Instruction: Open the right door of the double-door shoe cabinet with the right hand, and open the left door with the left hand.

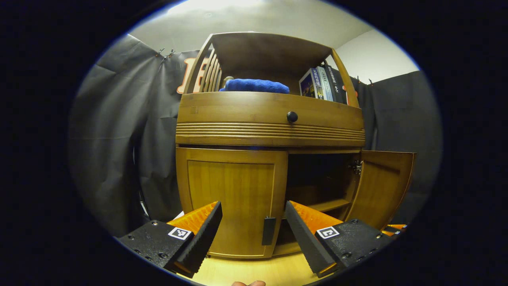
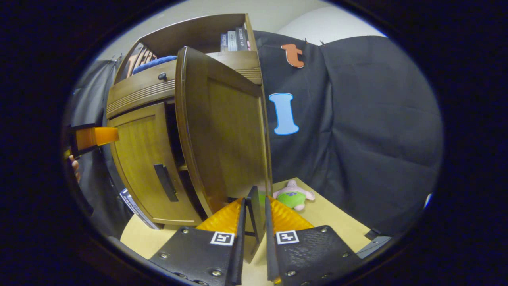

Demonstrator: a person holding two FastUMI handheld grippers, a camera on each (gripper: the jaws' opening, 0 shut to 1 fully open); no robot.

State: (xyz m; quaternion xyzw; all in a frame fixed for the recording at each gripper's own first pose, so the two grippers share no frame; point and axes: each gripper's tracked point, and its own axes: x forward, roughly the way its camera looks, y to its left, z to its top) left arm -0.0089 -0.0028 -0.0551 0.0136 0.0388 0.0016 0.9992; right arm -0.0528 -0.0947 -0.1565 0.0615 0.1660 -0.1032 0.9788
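The brown wooden double-door shoe cabinet (image 1: 270, 131) stands on the pale wooden surface (image 1: 254, 270), its back against the black cloth wall. Its right door (image 2: 222, 135) is swung wide open, showing a dark compartment with a shelf (image 1: 329, 205) inside. The left door (image 1: 234, 202) is closed, flush with the cabinet front, and carries a dark vertical handle (image 1: 268, 230) near its inner edge.

In the right gripper view, the right tongs (image 2: 256, 222) are clamped together on the lower free edge of the open right door, one finger pressing each face of the panel. In the left gripper view, the left tongs (image 1: 254, 226) are spread wide apart in front of the closed left door, with its handle between the fingers but farther back; whether they touch the door cannot be told.

Above the doors is a drawer front with ribbed grooves and a round black knob (image 1: 292, 116). On the open shelf above it lie a folded blue cloth (image 1: 256, 85) and a row of upright books (image 1: 319, 84) at the right end.

Beyond the open right door, a small pink and green plush toy (image 2: 294, 195) lies on the surface near its back edge, by the cloth wall, well clear of the door.
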